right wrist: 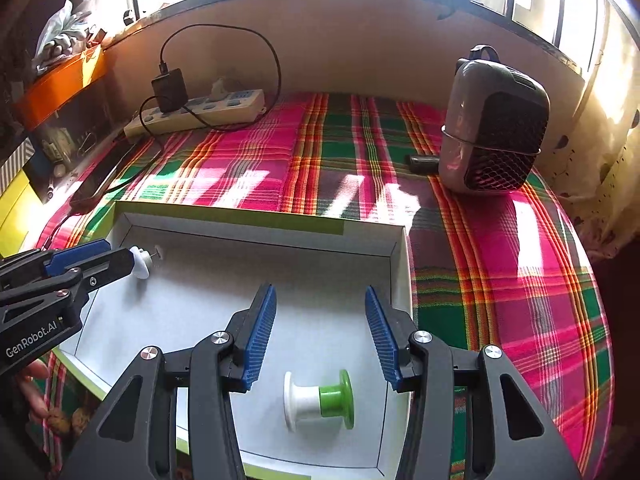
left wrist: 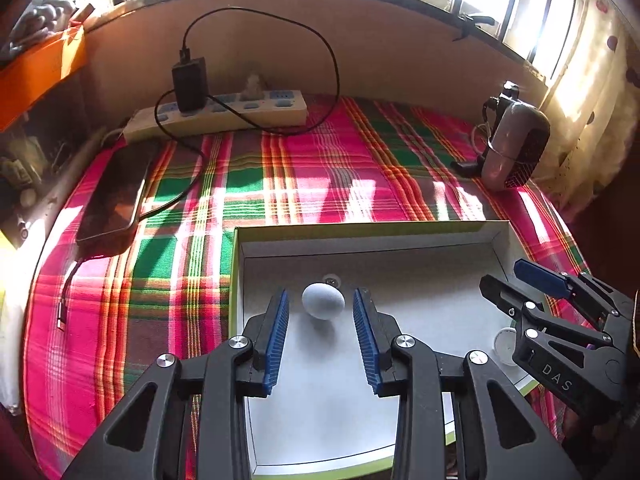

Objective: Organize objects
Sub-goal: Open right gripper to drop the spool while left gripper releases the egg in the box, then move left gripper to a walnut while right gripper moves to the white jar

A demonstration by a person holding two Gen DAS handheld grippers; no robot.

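Two hand-held grippers hang over a shallow white box (left wrist: 496,240) with a green rim, which lies on a plaid cloth (left wrist: 312,176) of pink, green and orange covering the whole surface. At the back of the cloth, against the wall, a white power strip (left wrist: 224,116) carries a black charger (left wrist: 190,84) whose cable loops round to a dark phone (left wrist: 114,196) lying flat at the left edge. At the back right stands a grey device with a dark mesh face (right wrist: 494,126).

The left gripper (left wrist: 321,338) reaches forward and low over the left part of the box, its jaws spread wide and holding nothing. A small pale egg-shaped object (left wrist: 323,301) rests on the box floor between the blue pads (left wrist: 277,336), near their tips and touching neither. In the right wrist view the same object shows white and knob-like, just past the left gripper's tip.

The right gripper (right wrist: 320,334) is angled down over the right part of the box, close to its right wall, jaws likewise wide apart and empty. Beneath it, nearer the camera than the fingertips, a small spool (right wrist: 318,400), white at one end and green at the other, lies on its side on the box floor. From the left wrist view the right gripper enters from the right edge, its fingers pointing leftward across the box corner.
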